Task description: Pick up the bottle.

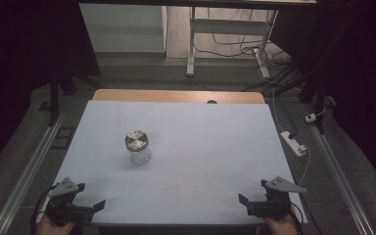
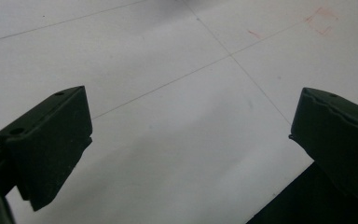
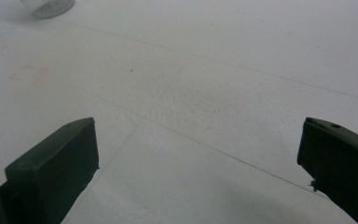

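White and matt, the broad rectangular tabletop [image 1: 215,147] is the largest thing in play, marked with thin pencilled lines and faint red marks. On it, left of centre and well apart from both hands, stands the small clear glass jar with a round silver metal lid [image 1: 137,146]; it is upright and its lid is on. The left tongs [image 1: 78,205] are held at the near left corner, the right tongs [image 1: 254,204] at the near right edge; both pairs stand spread wide with nothing between them, as the left gripper view [image 2: 186,140] and the right gripper view [image 3: 196,158] also show. The step in hand is judged to be the approach to the jar. It would be done well if the glass body were clasped low and squarely by one pair, so that the smooth wall is not tipped or slid, while the lid is taken from above by the other.
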